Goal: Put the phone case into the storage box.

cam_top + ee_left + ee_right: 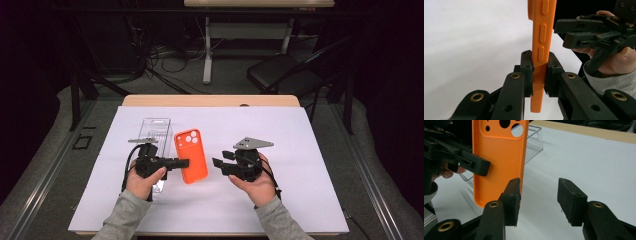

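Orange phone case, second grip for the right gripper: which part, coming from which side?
Judging by the pose, take the free long edge of the orange phone case, coming in from the right gripper's own side. The left gripper is shut on the opposite long edge, so that edge is taken. The case is thin, so open jaws can straddle its edge, below the camera cutouts.

Left gripper (181,162) clamping orange phone case (191,155)
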The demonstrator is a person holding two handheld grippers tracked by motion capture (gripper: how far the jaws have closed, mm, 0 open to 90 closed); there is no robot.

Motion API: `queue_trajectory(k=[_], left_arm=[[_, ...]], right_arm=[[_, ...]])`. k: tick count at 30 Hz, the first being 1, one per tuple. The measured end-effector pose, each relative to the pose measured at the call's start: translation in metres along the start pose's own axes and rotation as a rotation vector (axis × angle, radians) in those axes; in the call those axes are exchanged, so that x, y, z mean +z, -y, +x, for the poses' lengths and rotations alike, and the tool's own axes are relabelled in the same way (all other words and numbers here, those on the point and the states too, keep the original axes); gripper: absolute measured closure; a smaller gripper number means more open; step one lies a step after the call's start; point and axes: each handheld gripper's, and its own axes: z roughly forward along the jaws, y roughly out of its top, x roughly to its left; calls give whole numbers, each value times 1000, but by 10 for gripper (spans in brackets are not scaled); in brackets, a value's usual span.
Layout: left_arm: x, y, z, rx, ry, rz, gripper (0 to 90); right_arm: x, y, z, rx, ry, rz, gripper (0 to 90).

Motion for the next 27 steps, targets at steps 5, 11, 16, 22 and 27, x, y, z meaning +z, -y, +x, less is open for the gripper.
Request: queue_trajectory(k=[5,11,16,22,27], left_arm=[[-3,0,0,21,6,4,801],[-4,0,0,41,6,12,801],[-3,1,0,42,9,15,801],[-3,2,-3,52,23,21,801],[-3,3,-5,62,36,28,801]], right_arm=[[-3,0,-2,-25,-6,-39,478],[-3,-1,-7,-26,-39,-38,358],[-3,0,-6,-36,-86,-34,257],[-2,1,-6,-57,-119,-16,229],[-3,1,-8,-40,-133,1,241]])
